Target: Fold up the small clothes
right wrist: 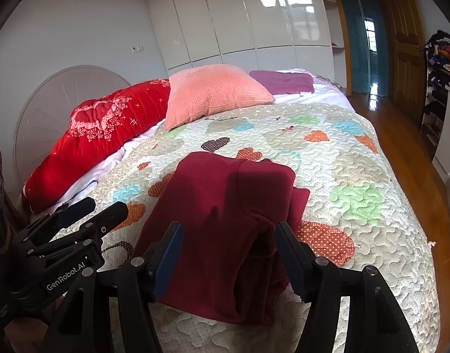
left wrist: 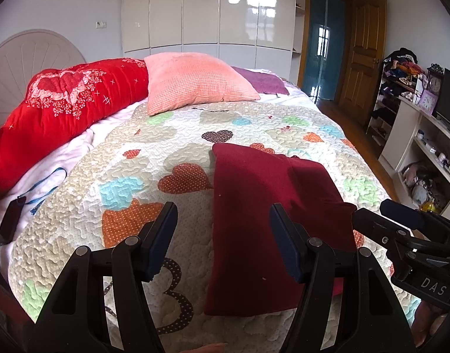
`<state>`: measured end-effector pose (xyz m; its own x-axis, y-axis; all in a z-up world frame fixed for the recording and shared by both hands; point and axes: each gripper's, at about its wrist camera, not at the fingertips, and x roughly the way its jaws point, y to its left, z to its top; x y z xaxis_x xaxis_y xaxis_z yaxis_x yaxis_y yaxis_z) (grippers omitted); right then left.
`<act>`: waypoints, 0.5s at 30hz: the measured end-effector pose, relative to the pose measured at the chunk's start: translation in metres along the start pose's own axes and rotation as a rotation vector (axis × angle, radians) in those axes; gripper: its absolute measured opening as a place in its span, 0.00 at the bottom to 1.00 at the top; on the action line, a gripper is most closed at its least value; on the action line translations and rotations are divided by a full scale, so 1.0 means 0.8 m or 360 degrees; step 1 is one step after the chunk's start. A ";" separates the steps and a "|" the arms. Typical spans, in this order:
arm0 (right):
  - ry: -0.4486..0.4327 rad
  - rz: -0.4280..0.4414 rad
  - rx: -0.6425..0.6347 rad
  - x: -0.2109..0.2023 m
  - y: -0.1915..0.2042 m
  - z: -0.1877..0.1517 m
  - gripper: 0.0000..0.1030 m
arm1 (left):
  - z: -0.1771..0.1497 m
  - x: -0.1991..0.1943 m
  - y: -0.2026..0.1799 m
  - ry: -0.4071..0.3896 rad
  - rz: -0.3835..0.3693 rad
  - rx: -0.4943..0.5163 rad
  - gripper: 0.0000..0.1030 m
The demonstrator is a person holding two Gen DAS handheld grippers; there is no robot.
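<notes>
Garment: a dark red garment is laid folded on the heart-patterned quilt of the bed.
Left gripper: fingers are held spread above the garment's left edge, nothing pinched.
Right gripper: fingers are held spread astride the garment's near fold, not closed on it.
Behind: a pink pillow is seen.

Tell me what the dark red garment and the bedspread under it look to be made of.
Garment: likely soft matte knit or fleece; no sheen, thick rounded folds, lint specks. Bedspread: probably quilted cotton; puffy meandering stitch lines, printed dotted hearts, dull finish.
</notes>
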<state>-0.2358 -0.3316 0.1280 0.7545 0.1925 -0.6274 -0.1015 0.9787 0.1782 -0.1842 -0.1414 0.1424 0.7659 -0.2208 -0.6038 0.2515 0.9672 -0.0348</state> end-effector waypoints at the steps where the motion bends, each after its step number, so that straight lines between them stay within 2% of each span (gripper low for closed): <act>1: 0.0002 -0.0008 0.0001 0.001 -0.001 0.000 0.61 | 0.000 0.001 0.000 0.0003 0.0002 0.0000 0.63; 11: 0.0018 -0.0058 0.0004 0.008 -0.005 -0.002 0.61 | -0.003 0.007 -0.002 0.0025 0.0000 0.0008 0.63; 15: 0.0022 -0.0067 0.0006 0.010 -0.006 -0.003 0.66 | -0.004 0.009 -0.003 0.0028 0.0008 0.0019 0.63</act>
<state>-0.2310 -0.3343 0.1204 0.7489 0.1522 -0.6449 -0.0673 0.9857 0.1545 -0.1812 -0.1450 0.1361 0.7568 -0.2138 -0.6177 0.2549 0.9667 -0.0223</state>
